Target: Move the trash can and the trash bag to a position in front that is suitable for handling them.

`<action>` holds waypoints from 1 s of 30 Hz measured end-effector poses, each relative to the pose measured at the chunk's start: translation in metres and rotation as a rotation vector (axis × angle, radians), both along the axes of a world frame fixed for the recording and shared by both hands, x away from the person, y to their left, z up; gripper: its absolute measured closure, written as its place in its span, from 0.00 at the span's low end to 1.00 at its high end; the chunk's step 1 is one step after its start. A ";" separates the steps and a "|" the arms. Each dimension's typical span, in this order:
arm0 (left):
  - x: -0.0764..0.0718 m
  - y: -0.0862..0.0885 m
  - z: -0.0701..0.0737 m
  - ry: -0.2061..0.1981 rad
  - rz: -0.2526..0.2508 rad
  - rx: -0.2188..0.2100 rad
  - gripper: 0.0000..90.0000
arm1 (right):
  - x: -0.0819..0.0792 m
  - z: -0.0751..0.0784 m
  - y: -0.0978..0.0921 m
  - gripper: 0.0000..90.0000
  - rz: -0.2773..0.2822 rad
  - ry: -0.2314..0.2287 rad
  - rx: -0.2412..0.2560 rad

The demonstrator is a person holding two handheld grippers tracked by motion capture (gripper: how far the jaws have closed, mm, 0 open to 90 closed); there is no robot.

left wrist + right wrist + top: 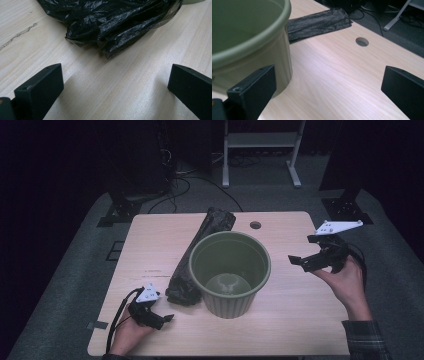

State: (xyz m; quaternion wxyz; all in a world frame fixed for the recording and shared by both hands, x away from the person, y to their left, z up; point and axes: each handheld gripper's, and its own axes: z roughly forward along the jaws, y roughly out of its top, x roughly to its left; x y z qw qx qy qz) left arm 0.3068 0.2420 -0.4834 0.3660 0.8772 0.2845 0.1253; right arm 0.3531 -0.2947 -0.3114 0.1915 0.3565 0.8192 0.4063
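A green plastic bin (pixel 230 270) stands upright in the middle of the wooden table (pixel 290 320). A long folded black plastic bag (pixel 200 252) lies to its left, from the table's back toward the front. My left gripper (pixel 161 319) rests low at the front left, open, with the bag's near end (pixel 112 22) just ahead of its jaws. My right gripper (pixel 304 260) hovers right of the bin, open and empty, and its view has the bin's wall (pixel 249 42) at the left and the bag's far end (pixel 317 22) behind.
A round cable hole (pixel 255 225) sits in the table near the back edge, also in the right gripper view as the hole (pixel 362 41). Beyond the table stand a white frame (pixel 260 150) and cables on grey floor. Bare wood lies right of the bin.
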 end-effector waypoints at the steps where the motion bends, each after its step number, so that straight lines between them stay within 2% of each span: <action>1: 0.000 0.000 0.000 0.000 0.000 0.000 0.00 | -0.002 -0.003 -0.002 0.00 -0.002 0.005 0.003; 7: 0.000 0.000 0.000 0.000 0.000 0.001 0.00 | -0.012 -0.026 -0.010 0.00 -0.017 0.014 -0.002; 12: 0.000 0.000 0.000 0.001 0.000 0.001 0.00 | -0.019 -0.048 -0.017 0.00 -0.029 0.040 -0.009; 22: 0.000 0.000 0.000 0.000 0.001 0.001 0.00 | -0.033 -0.093 -0.031 0.00 -0.073 0.056 -0.019; 27: 0.000 0.000 0.000 0.000 0.001 0.001 0.00 | -0.038 -0.116 -0.035 0.00 -0.080 0.081 -0.023; 30: 0.000 0.000 0.000 0.000 0.001 0.001 0.00 | -0.041 -0.127 -0.037 0.00 -0.080 0.079 -0.026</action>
